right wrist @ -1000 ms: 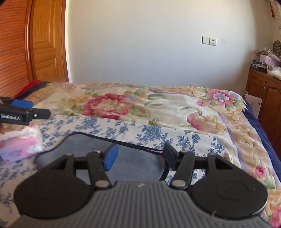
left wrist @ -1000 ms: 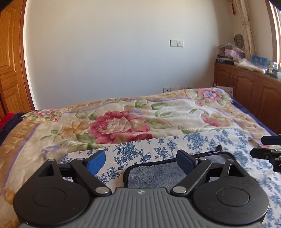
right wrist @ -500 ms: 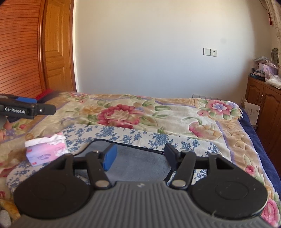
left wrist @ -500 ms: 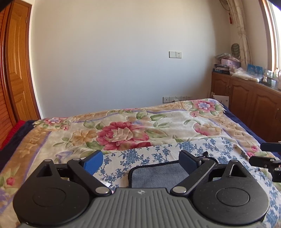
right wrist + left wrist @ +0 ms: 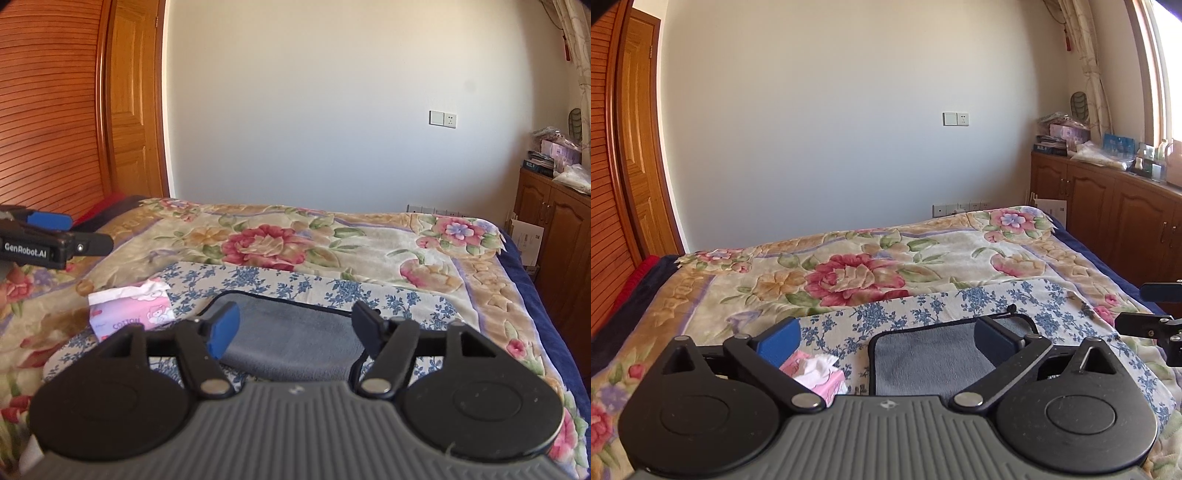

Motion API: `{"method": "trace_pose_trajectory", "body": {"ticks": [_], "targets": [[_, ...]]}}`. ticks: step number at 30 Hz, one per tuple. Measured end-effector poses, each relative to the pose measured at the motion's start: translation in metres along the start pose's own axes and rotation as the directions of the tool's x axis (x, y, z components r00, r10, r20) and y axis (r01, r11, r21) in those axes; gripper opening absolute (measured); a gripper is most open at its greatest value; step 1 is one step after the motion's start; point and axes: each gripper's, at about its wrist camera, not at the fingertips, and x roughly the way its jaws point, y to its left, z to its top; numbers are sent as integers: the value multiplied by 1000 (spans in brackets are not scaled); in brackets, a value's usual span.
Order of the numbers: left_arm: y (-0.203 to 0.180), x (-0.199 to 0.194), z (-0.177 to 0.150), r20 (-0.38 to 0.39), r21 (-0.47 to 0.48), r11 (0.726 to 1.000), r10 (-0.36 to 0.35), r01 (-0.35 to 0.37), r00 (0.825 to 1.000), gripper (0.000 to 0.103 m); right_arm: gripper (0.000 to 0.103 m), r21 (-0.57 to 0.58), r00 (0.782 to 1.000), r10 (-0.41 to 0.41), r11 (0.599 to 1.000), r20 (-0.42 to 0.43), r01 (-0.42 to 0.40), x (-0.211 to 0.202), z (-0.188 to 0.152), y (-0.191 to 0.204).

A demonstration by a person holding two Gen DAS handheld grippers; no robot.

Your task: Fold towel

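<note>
One grey towel [image 5: 923,354], soft-napped, rounded at the corners and edged in dark piping, was seen lying flat on a blue-flowered sheet [image 5: 923,306] beyond and below the wide-apart jaws of the left gripper [image 5: 886,338], nearer its right jaw. It was likewise framed between the spread, empty jaws of the right gripper [image 5: 295,326], untouched by either; one pink tissue pack [image 5: 129,310], soft and crumpled at its opening, lay left of those jaws
</note>
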Motion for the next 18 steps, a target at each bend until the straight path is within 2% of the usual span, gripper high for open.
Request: {"method": "trace_pose_trajectory", "body": {"ticks": [2, 6, 8, 18], "targets": [[0, -6, -4, 0, -2, 1000, 4, -4, 1000, 103, 90, 11, 1000, 0, 1000, 6, 0, -5, -3, 1], [0, -18, -12, 6, -1, 1000, 8, -8, 1000, 103, 94, 17, 1000, -16, 1000, -1, 16, -13, -8, 4], [-1, -24, -15, 12, 2, 1000, 16, -16, 1000, 103, 103, 27, 1000, -22, 999, 6, 22, -17, -11, 5], [-9, -58, -33, 19, 14, 999, 33, -33, 999, 103, 103, 33, 999, -40, 999, 9, 40, -39, -24, 8]]}}
